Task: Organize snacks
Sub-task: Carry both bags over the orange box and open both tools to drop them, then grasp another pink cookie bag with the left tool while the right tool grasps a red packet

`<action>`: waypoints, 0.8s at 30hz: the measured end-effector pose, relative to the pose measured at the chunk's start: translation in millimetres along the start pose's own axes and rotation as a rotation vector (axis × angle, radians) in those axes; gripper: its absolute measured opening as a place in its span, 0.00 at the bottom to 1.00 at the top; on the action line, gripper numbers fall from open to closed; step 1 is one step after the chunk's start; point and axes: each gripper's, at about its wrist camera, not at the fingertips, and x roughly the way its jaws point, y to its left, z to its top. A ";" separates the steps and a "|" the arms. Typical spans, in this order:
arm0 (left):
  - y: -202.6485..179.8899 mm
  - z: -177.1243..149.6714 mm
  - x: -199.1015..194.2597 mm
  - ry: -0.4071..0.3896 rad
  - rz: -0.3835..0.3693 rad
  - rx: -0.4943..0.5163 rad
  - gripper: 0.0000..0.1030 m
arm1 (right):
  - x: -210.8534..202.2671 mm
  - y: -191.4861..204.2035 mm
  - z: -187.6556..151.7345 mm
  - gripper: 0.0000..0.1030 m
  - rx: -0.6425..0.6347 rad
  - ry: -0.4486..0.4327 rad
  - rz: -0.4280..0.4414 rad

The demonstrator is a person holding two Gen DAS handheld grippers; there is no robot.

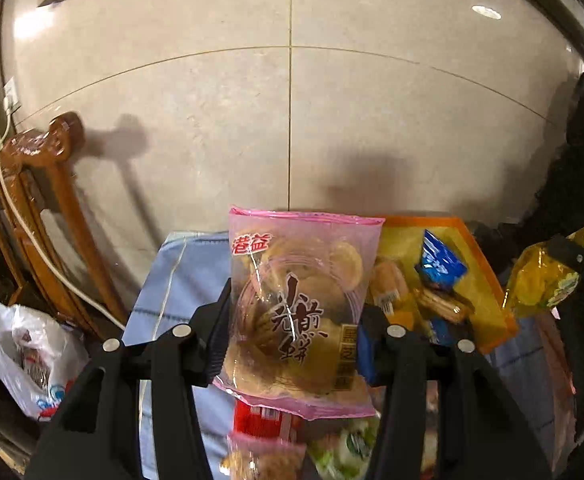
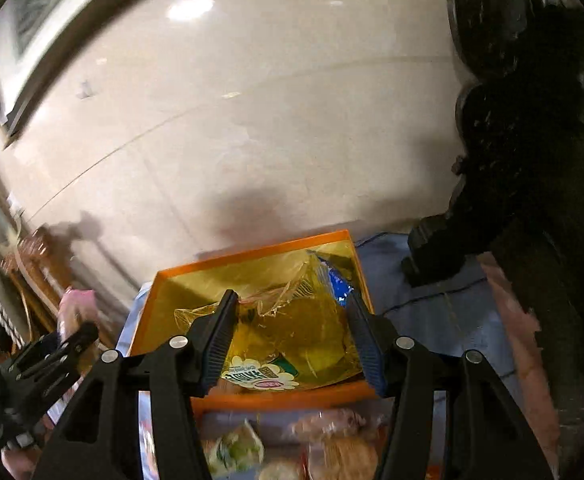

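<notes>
Beige glossy tiles fill the background. Left gripper (image 1: 295, 320) pinches a crinkly pink biscuit bag (image 1: 297, 304) printed "港益". Right gripper (image 2: 293, 340) clamps a clear yellow snack bag (image 2: 292, 332) just above the orange tray (image 2: 252, 254), blue packet (image 2: 337, 286) beyond its fingertips.

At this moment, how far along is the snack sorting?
Partly done. The orange tray already holds a blue packet and a few other snacks. In hand: the left claw grips a pink cracker bag and the right claw grips a yellow snack bag, both held near the tray. Left: several loose packets on the blue cloth in front of the tray.
</notes>
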 end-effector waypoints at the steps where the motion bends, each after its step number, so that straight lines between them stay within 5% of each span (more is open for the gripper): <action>1: -1.1 1.7 4.9 0.002 0.003 -0.001 0.48 | 7.6 -0.8 3.4 0.54 -0.003 0.001 -0.015; 10: -9.5 5.7 45.9 0.044 -0.002 0.011 0.50 | 38.5 7.0 11.7 0.56 -0.056 0.028 -0.035; 11: -8.0 6.6 46.9 0.042 0.001 -0.004 0.54 | 41.7 9.3 12.6 0.73 -0.065 0.034 -0.031; 12: -6.5 7.1 47.4 0.043 0.006 -0.018 0.85 | 44.6 10.5 14.1 0.87 -0.074 0.040 -0.038; 13: -5.7 7.1 45.8 0.044 0.032 -0.030 0.96 | 43.4 13.0 13.8 0.97 -0.080 0.035 -0.058; 17: -5.1 5.7 28.3 -0.017 0.100 0.021 0.96 | 32.8 22.3 13.2 0.97 -0.108 0.039 -0.056; 24: 19.6 -26.0 -5.4 -0.008 0.164 0.072 0.96 | 8.5 39.1 -5.5 0.97 -0.166 0.078 -0.008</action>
